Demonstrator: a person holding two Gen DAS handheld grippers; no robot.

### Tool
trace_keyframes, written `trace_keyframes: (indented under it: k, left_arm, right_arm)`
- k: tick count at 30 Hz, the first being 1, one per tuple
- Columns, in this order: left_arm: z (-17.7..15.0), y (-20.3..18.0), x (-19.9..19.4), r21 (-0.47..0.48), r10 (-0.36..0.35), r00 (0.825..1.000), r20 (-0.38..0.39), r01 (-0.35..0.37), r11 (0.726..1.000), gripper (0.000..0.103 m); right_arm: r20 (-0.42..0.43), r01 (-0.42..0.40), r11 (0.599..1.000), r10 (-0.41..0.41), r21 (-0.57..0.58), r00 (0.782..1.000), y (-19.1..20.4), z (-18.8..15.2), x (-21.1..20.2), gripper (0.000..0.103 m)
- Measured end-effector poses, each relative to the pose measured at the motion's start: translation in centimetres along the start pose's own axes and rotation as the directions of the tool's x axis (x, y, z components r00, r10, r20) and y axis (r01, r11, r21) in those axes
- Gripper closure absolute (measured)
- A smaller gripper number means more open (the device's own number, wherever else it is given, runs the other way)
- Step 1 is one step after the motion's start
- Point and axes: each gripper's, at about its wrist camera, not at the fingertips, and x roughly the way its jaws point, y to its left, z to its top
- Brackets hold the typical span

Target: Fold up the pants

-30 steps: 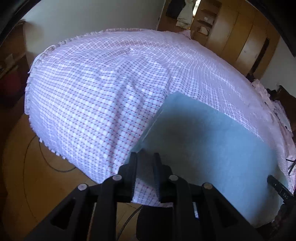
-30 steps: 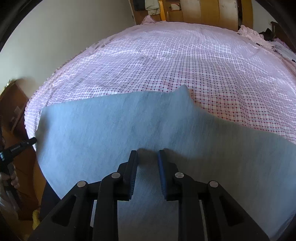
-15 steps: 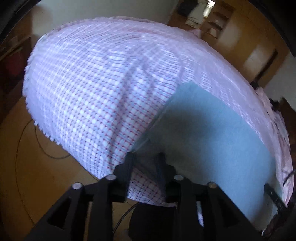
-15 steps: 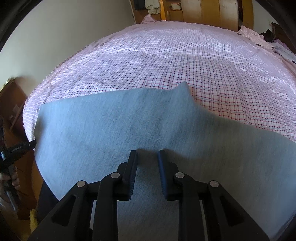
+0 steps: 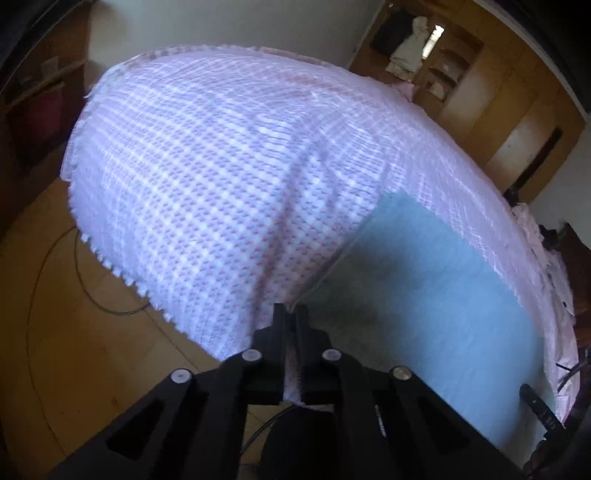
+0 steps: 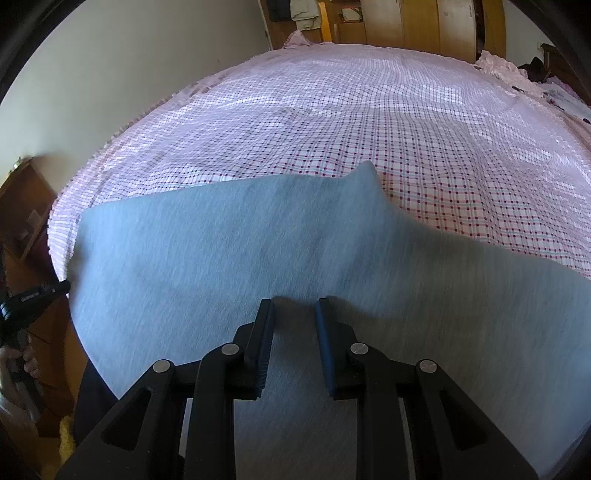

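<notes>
Light blue-grey pants (image 6: 258,251) lie flat on a pink checked bedsheet (image 6: 369,110), near the bed's front edge. In the left wrist view the pants (image 5: 436,295) fill the lower right. My left gripper (image 5: 290,314) is shut at the near corner of the pants, with a strip of pants edge and sheet between its jaws. My right gripper (image 6: 294,308) is open, its jaws low over the pants' middle, nothing between them. The left gripper's tip also shows at the far left of the right wrist view (image 6: 55,290).
The bed's left edge drops to a wooden floor (image 5: 74,350) with a dark cable (image 5: 96,299). Wooden wardrobes (image 6: 424,26) stand behind the bed. A wooden bedside cabinet (image 6: 22,206) stands at the left. Rumpled pink bedding (image 6: 498,66) lies at the far right.
My left gripper has closed its jaws on the pants' near corner at the bed edge, and its view has swung. My right gripper has stayed open over the pants.
</notes>
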Motion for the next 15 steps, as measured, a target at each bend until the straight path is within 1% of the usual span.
trace_keyframes:
  k: [2,4,6,10,11,13,14,15]
  left_arm:
    - [-0.1,0.3,-0.2,-0.003,-0.009,1.0,-0.001,0.009,1.0,0.1]
    - [-0.1,0.3,-1.0,0.005,0.055,0.998,0.023,-0.055,0.998,0.103]
    - [0.2,0.7,-1.6,0.007,0.068,0.997,0.035,-0.068,0.998,0.103]
    - [0.7,-0.3,-2.5,0.012,-0.019,0.999,0.033,0.019,1.0,0.101]
    - [0.9,-1.0,-2.5,0.026,-0.031,0.999,0.027,0.031,0.999,0.094]
    - [1.1,-2.9,-2.5,0.08,-0.045,0.999,0.003,0.045,0.996,0.087]
    - [0.9,-3.9,-2.6,0.108,-0.05,0.999,-0.006,0.051,0.993,0.087]
    - [0.7,-5.2,-2.6,0.146,-0.056,0.998,-0.016,0.058,0.988,0.087]
  right_arm:
    - [-0.002,-0.003,1.0,0.003,0.006,1.0,-0.1,0.0,0.0,0.087]
    - [-0.002,-0.003,1.0,0.003,0.007,1.0,0.0,0.0,0.0,0.087]
    - [-0.001,-0.003,1.0,0.003,0.007,1.0,0.0,0.0,0.0,0.087]
    - [0.004,-0.02,0.999,0.019,0.042,1.0,-0.3,0.1,-0.8,0.087]
    - [0.008,-0.022,0.998,0.022,0.059,1.0,-0.5,0.1,-1.3,0.087]
    - [0.019,-0.013,0.997,0.011,0.081,1.0,-1.2,0.0,-2.3,0.087]
    - [0.03,-0.009,0.996,0.006,0.088,1.0,-1.7,-0.2,-3.0,0.087]
    - [0.043,-0.004,0.995,0.0,0.097,0.999,-2.1,-0.5,-3.8,0.084]
